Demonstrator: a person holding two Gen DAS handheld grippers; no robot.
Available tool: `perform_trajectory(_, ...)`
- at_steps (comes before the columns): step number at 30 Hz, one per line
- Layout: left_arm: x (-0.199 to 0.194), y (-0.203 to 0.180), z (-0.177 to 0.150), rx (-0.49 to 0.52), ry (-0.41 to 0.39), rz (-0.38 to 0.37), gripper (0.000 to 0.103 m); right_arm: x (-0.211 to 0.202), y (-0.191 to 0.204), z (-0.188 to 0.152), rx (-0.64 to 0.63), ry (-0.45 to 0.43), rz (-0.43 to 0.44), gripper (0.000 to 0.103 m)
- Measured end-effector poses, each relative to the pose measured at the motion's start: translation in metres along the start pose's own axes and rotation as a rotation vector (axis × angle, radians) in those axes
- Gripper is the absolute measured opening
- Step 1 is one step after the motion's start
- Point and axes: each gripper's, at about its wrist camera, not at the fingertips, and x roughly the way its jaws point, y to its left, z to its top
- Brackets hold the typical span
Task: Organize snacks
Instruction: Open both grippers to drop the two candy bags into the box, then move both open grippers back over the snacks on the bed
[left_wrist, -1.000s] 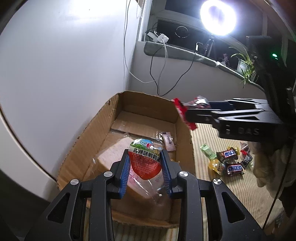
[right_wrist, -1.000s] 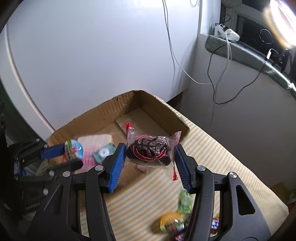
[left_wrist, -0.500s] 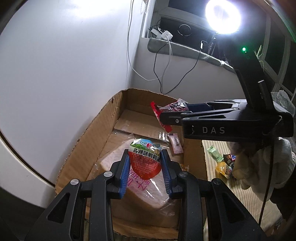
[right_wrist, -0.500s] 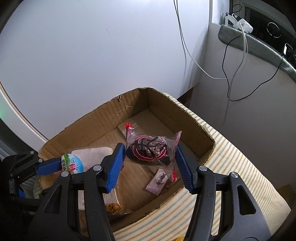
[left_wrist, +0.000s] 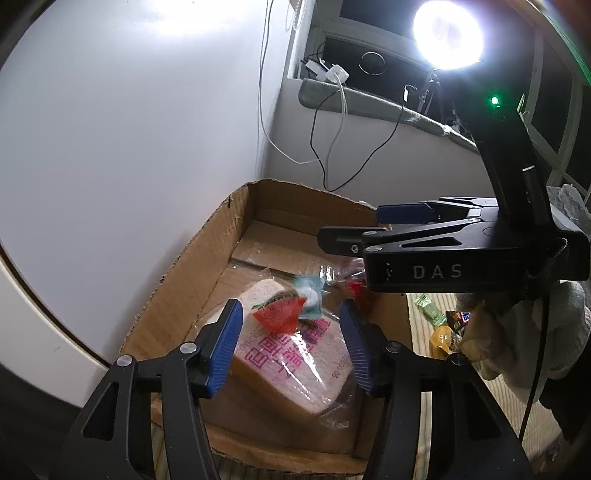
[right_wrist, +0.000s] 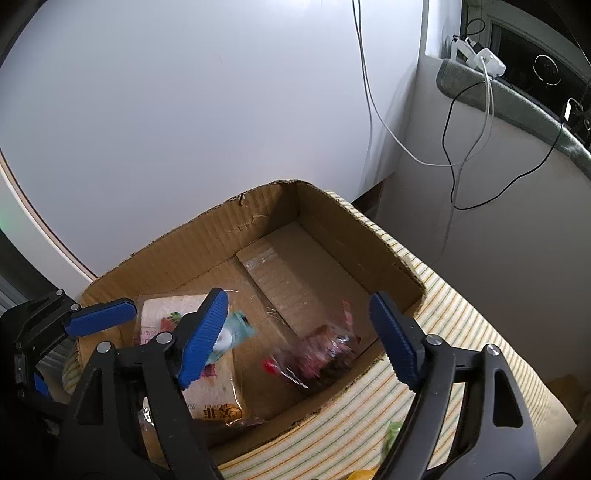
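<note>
White wall is backing the cardboard box (right_wrist: 332, 236), which is sitting on a striped surface (right_wrist: 461, 317). Both of your grippers are hanging over the box with jaws spread and gripping nothing: the left gripper (left_wrist: 291, 347) above the bagged bread (left_wrist: 295, 365), the right gripper (right_wrist: 295, 339) nearer the box's right wall. The red cup snack (left_wrist: 279, 314) and the clear packet (right_wrist: 317, 356) are blurring inside the box, apparently dropping. Lift straight up, clearing the box rim, then swing toward the loose candies (left_wrist: 443, 328) outside the box's right wall.
</note>
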Motion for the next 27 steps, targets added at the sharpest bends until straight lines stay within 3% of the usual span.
perform_trajectory(16, -0.029, -0.025, -0.004, 0.022, -0.036, -0.026, 0.054, -0.059, -0.017, -0.02, 0.031, -0.064, -0.027, 0.082)
perform_trajectory(27, -0.031, -0.068, -0.012, 0.06, -0.034, -0.101, 0.052, -0.124, -0.063, -0.073, 0.091, -0.109, -0.076, 0.082)
